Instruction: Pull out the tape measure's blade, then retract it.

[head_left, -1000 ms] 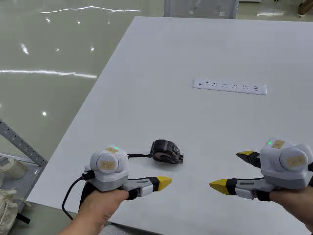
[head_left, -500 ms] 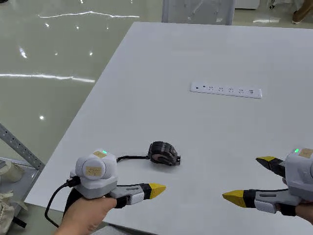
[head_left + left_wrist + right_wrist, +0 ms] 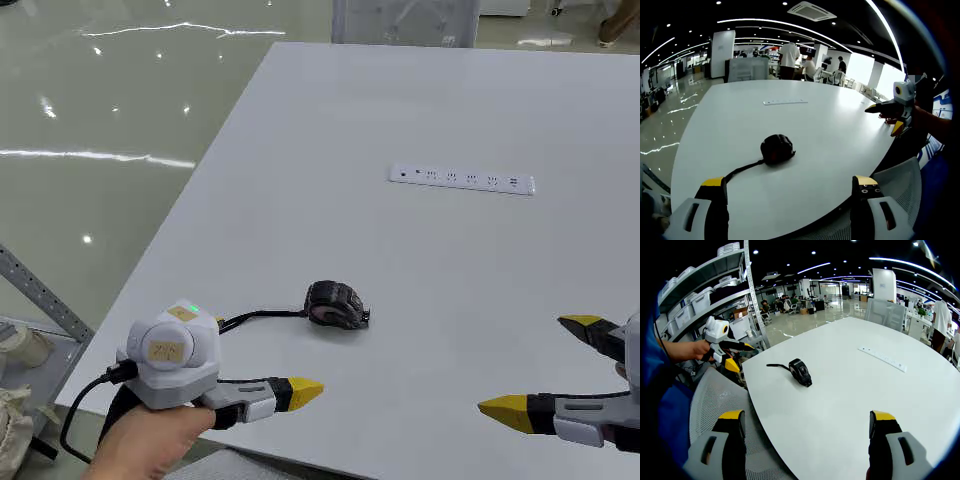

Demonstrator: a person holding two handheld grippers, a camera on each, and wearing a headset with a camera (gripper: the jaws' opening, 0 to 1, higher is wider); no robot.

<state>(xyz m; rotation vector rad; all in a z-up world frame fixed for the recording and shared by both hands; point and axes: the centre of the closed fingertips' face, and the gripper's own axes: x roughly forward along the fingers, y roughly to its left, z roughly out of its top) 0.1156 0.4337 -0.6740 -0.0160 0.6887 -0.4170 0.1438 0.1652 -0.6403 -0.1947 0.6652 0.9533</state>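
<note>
A black tape measure (image 3: 337, 304) lies on the white table (image 3: 400, 100) near its front edge, its blade not drawn out and its black wrist strap (image 3: 255, 316) trailing left. My left gripper (image 3: 285, 370) is open, low and to the left of it, a hand's width short. My right gripper (image 3: 535, 365) is open far to the right, near the table's front edge. Nothing is between either pair of jaws. The left gripper view has the tape measure (image 3: 777, 148) ahead of the wide jaws of the left gripper (image 3: 789, 181). It lies further off (image 3: 801, 371) beyond the right gripper (image 3: 807, 415).
A white power strip (image 3: 460, 179) lies further back on the table. A grey mesh chair (image 3: 715, 395) stands at the table's near edge. Metal shelving (image 3: 40, 295) is on the floor to the left. People stand far behind the table (image 3: 789, 60).
Both grippers have drawn back and apart: the left one down and to the left, the right one down and to the right. The tape measure has stayed where it was.
</note>
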